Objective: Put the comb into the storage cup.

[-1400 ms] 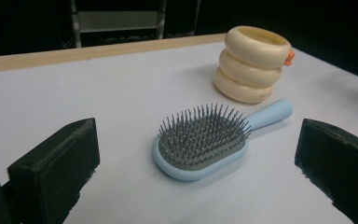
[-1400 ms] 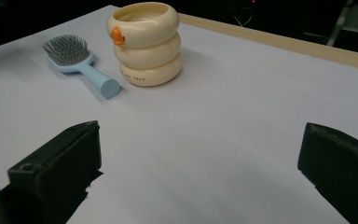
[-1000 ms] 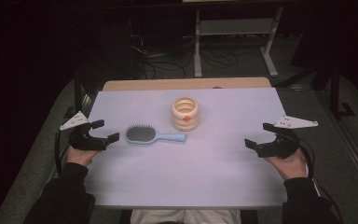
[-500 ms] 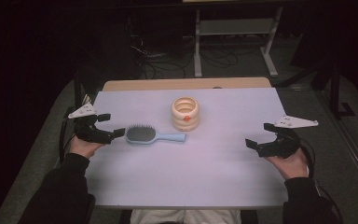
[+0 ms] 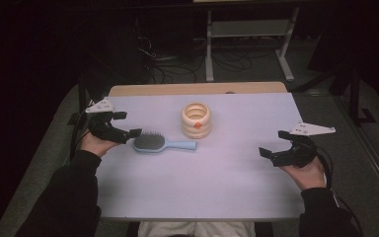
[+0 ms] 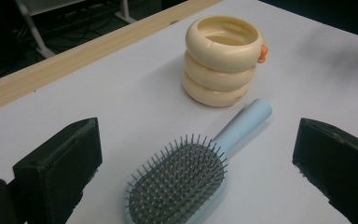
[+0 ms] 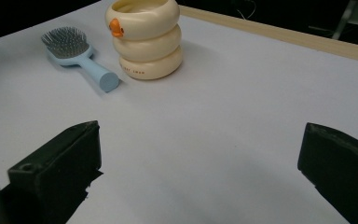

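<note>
**Approaching a hairbrush with jaws spread**

Showing, in the high view, a pale lilac table [image 5: 217, 187] with the left gripper [image 5: 128, 124] at centre left of the frame, jaws parted and empty, one jaw tip just beside the head of a light blue hairbrush [image 5: 163, 143]. Lying flat, bristles up, head toward the left of the frame, handle pointing right toward a cream holder [image 5: 196, 120] of three stacked rings with a small orange mark on its front. Standing upright above and right of the brush, near the handle end; contact between the two cannot be told. Resting at the right of the frame, well apart from both things, the right gripper [image 5: 276, 146], jaws likewise wide and holding nothing.

Seen in the left gripper view: brush head [image 6: 179, 186] low in the frame between the two black jaws, touching neither; handle slanting to the upper right; holder [image 6: 223, 59] at upper centre.

Seen in the right gripper view: hairbrush [image 7: 77, 55] and holder [image 7: 144, 37] at upper left, bare table between the open jaws.
</note>
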